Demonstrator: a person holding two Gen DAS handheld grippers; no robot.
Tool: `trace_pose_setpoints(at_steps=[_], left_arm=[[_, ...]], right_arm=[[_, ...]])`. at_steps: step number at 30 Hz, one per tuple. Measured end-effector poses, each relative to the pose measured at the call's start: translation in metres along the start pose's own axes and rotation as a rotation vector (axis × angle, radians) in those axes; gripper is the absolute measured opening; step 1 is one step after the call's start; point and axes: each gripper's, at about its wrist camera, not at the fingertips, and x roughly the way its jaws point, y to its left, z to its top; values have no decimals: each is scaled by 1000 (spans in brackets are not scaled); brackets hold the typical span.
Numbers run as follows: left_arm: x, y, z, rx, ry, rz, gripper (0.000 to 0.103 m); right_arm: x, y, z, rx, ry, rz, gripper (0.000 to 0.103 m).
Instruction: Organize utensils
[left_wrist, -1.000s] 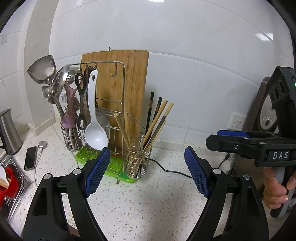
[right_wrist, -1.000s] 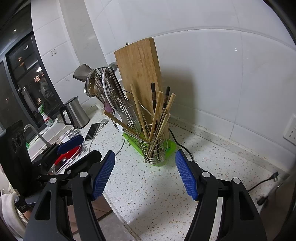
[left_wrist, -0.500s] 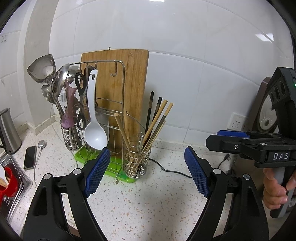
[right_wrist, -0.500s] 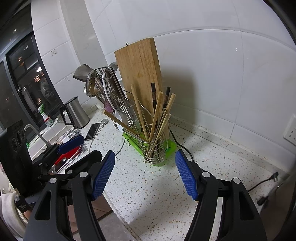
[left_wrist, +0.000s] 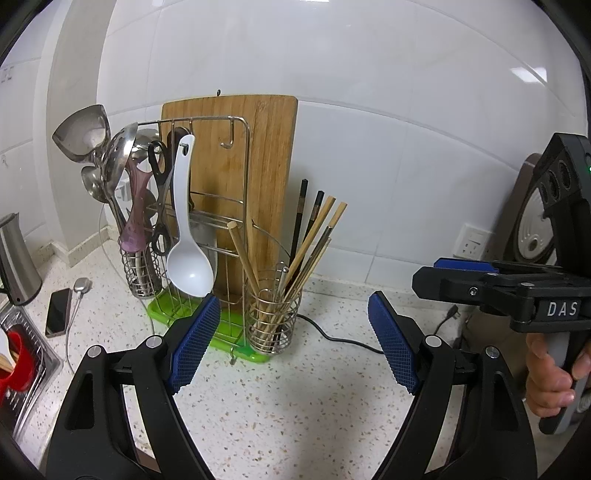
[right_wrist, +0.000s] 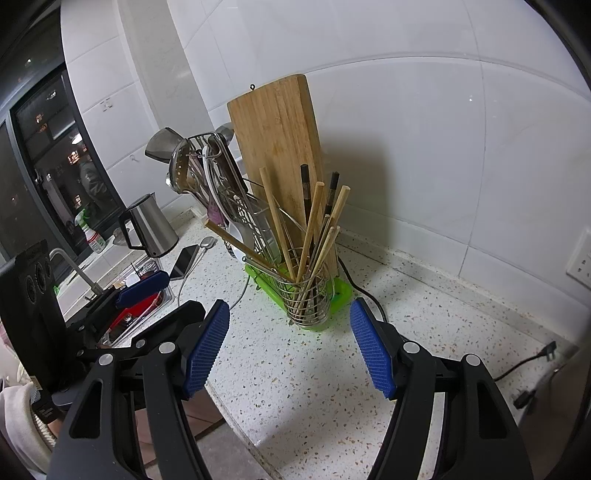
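Observation:
A wire rack on a green tray (left_wrist: 243, 349) stands against the wall on the speckled counter. A white rice spoon (left_wrist: 187, 254) hangs from it, with steel ladles (left_wrist: 107, 166) and scissors (left_wrist: 159, 199) to the left. A wire cup (left_wrist: 274, 321) holds several chopsticks (left_wrist: 314, 240); it also shows in the right wrist view (right_wrist: 308, 299). My left gripper (left_wrist: 293, 343) is open and empty, short of the rack. My right gripper (right_wrist: 288, 350) is open and empty, short of the cup; it also shows at the right of the left wrist view (left_wrist: 458, 266).
A bamboo cutting board (left_wrist: 262, 166) leans behind the rack. A phone (left_wrist: 58, 312) and a metal spoon (left_wrist: 81, 286) lie at the left by a kettle (right_wrist: 149, 227). A sink drainer (left_wrist: 22, 365) holds a red item. A black cord (left_wrist: 343, 341) runs right.

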Motion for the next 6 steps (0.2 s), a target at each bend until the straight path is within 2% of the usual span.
trace_pose_setpoints(at_steps=[6], left_arm=[[1, 1, -1, 0, 2, -2, 79]], right_arm=[[1, 1, 0, -1, 2, -3, 65]])
